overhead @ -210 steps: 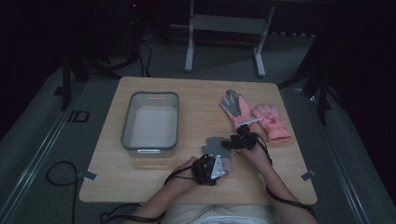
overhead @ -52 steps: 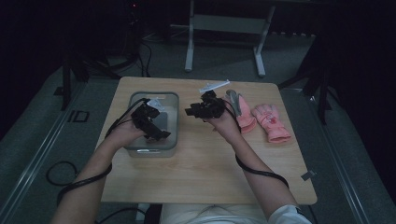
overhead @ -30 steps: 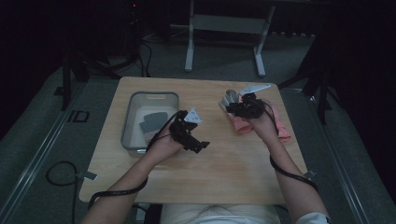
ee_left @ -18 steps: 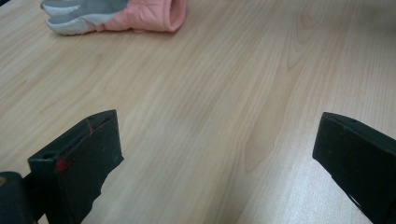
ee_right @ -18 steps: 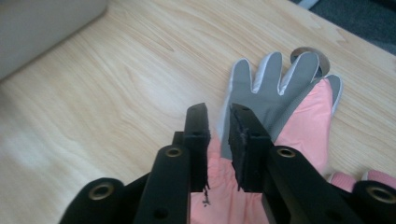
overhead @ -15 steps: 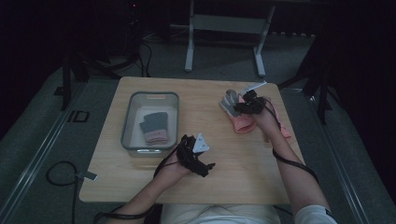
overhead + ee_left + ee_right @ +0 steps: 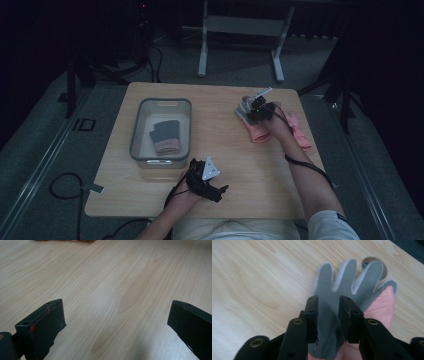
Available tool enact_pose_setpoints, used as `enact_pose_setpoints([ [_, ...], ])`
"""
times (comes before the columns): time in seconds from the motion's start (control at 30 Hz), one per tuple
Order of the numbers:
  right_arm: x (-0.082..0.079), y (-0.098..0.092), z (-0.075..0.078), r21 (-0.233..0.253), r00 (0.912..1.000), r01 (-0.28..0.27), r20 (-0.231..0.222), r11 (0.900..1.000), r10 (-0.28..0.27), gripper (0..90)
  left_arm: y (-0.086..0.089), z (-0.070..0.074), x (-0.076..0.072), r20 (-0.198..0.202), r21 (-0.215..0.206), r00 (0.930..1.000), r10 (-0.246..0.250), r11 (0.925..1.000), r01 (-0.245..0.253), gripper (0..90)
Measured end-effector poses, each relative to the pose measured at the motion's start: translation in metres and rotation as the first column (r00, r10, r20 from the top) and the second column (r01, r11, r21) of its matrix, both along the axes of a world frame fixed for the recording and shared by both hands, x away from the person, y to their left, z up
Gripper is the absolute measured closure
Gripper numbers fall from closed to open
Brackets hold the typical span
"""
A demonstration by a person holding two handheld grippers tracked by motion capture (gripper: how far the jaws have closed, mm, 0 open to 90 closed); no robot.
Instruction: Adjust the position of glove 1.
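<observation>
Right hand-held gripper (image 7: 328, 315) pinching grey-palmed glove (image 7: 347, 282), left hand-held gripper (image 7: 117, 322) wide open

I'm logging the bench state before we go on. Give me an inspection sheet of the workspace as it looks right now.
Surface: light wooden table, bare in the middle.
Job's things: grey-and-pink glove flat at the right; folded gloves in the clear bin; a pink glove beside the forearm.
Clutter: nothing seen.
Grippers: right tongs pinch the grey-and-pink glove's palm fabric; left tongs wide open above bare wood, holding nothing.
Cables: one trails from each gripper; a black cable lies on the floor.
Surroundings: dark room, grey carpet, metal stand legs behind.
</observation>
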State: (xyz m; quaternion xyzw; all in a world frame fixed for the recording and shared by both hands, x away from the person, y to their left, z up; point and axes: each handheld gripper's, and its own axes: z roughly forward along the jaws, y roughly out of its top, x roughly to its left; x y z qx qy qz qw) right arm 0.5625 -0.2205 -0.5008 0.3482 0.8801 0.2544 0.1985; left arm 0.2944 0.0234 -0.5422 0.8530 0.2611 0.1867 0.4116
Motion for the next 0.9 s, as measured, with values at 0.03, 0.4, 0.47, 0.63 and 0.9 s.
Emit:
enact_pose_setpoints([
  [0.03, 0.001, 0.001, -0.003, -0.023, 0.9999, 0.008, 0.01, 1.0, -0.007, 66.9, -0.001, -0.001, -0.001, 0.006, 0.001, 1.0, 0.006, 1.0, -0.006, 0.8],
  [0.4, 0.003, 0.003, -0.027, -0.051, 0.9984, 0.047, -0.028, 0.998, -0.049, 82.3, -0.002, -0.009, -0.008, -0.002, -0.005, 0.9999, 0.015, 0.9999, -0.015, 0.8],
  [0.47, 0.001, 0.003, -0.026, -0.041, 0.9972, 0.067, -0.031, 0.997, -0.068, 86.4, -0.002, -0.01, -0.008, -0.004, -0.008, 0.9998, 0.021, 0.9997, -0.021, 0.8],
  [0.63, -0.004, -0.005, -0.014, 0.073, 0.9893, 0.144, -0.037, 0.987, -0.141, 88.5, 0.001, -0.011, -0.009, 0.0, -0.01, 0.9994, 0.034, 0.9994, -0.034, 0.8],
  [0.9, -0.046, -0.01, 0.036, 0.248, 0.9856, 0.167, -0.015, 0.954, -0.168, 88.8, 0.002, -0.009, -0.012, 0.015, -0.016, 0.9993, 0.034, 0.9993, -0.033, 0.8],
])
